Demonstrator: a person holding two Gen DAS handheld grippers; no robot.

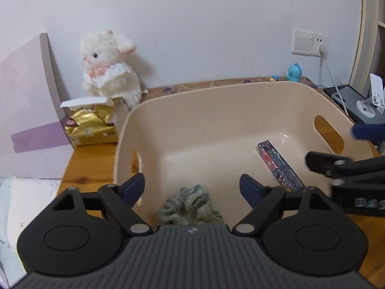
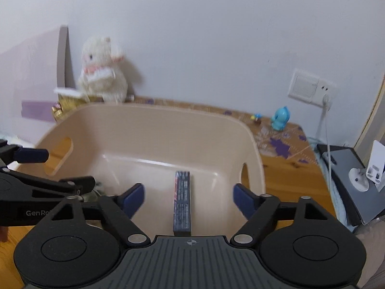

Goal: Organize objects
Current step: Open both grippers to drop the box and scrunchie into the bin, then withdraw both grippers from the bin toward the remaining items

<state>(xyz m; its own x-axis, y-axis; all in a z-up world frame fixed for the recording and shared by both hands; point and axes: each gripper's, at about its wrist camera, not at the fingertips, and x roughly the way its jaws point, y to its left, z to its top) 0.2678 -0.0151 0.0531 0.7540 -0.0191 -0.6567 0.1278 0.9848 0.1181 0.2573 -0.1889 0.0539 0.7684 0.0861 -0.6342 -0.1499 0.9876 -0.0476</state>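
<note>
Beige plastic makes up the bin [image 1: 216, 110] that stands on the wooden desk [image 1: 91, 154], with its far wall toward the desk's back edge, and both task things already lie inside it: a green-grey scrunchie [image 1: 192, 204] on the floor against the near wall, and a long dark box [image 1: 280, 166] flat on the floor toward the right-hand wall, below the handle cut-out. The left gripper [image 1: 192, 187] hangs over the near rim with its jaws spread wide and nothing between them; the scrunchie sits directly below the gap, and whether the fingers touch it I cannot tell. The right gripper [image 2: 189, 197] hovers over the same rim just beside the left one, its jaws also spread and empty, with the box running lengthwise under its centre line. The step in hand looks like letting go and clearing out, so the sound way is to lift each tool straight up, with the jaws kept apart, so no finger drags the soft scrunchie or tips the box. Since the two tools are close, one should rise first. A white plush rabbit [image 1: 110, 65], a gold packet [image 1: 92, 125] and a small blue toy [image 1: 294, 72] near the desk's back edge may be next.
</note>
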